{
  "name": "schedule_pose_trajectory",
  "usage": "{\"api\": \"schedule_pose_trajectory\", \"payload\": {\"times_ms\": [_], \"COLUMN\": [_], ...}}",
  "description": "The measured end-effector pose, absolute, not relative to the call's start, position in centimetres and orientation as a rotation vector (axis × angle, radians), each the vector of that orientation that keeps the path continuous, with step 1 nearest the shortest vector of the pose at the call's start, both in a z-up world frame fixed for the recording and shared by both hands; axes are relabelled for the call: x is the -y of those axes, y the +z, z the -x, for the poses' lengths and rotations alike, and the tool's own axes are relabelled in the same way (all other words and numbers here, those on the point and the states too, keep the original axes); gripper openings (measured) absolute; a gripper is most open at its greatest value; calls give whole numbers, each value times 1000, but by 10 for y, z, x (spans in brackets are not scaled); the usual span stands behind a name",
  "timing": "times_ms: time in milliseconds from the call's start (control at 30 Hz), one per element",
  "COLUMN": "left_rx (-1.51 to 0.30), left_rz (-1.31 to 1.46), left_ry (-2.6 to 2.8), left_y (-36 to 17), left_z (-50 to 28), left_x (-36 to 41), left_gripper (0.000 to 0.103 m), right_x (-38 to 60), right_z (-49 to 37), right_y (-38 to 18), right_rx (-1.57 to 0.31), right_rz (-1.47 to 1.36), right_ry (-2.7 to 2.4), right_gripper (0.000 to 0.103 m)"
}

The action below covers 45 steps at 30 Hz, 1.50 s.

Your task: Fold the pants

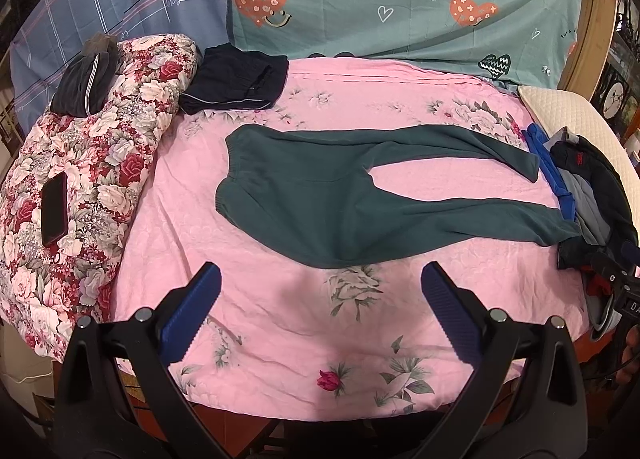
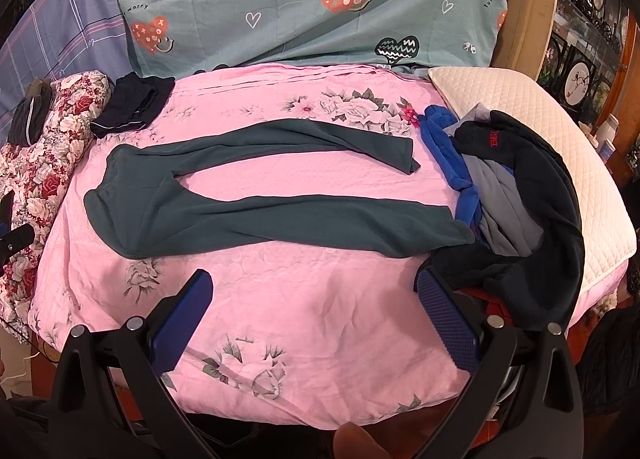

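Dark green pants [image 1: 320, 195] lie flat on the pink floral bed cover [image 1: 280, 323], waistband to the left, two legs spread apart toward the right. They also show in the right wrist view [image 2: 248, 215]. My left gripper [image 1: 320, 279] is open and empty, held above the cover just in front of the pants' seat. My right gripper [image 2: 314, 285] is open and empty, held in front of the near leg, its right finger beside the dark clothes pile.
A pile of blue, grey and black clothes [image 2: 516, 199] lies at the pants' cuffs on the right, by a white quilted pillow [image 2: 532, 139]. Folded dark pants [image 1: 236, 79] lie at the back left. A floral quilt [image 1: 80, 179] carries a phone [image 1: 54, 209] and a grey garment [image 1: 86, 79].
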State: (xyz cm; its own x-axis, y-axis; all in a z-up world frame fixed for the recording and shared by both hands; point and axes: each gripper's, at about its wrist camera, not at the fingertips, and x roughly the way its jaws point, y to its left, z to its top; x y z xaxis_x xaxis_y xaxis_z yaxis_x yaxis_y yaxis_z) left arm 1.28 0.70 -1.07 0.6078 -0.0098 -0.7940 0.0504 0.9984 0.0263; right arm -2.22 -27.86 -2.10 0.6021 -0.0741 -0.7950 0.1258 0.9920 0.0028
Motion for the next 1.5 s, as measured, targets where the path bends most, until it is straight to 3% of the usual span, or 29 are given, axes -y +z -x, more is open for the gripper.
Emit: {"api": "schedule_pose_trajectory", "payload": {"times_ms": [1033,1500], "left_rx": [-995,-1096], "left_rz": [-71,-137], "left_ry": [11,108], "left_y": [-27,-102], "left_z": [-39,-110], "left_x": [21,-55], "left_gripper": [101,101], "right_x": [309,289], "right_z": [-6,-47], "right_y": [-41,-81], "right_rx": [-988,-1089], "right_rz": [-75,-155], "right_ry": [-65,-78], "right_gripper": [102,102]}}
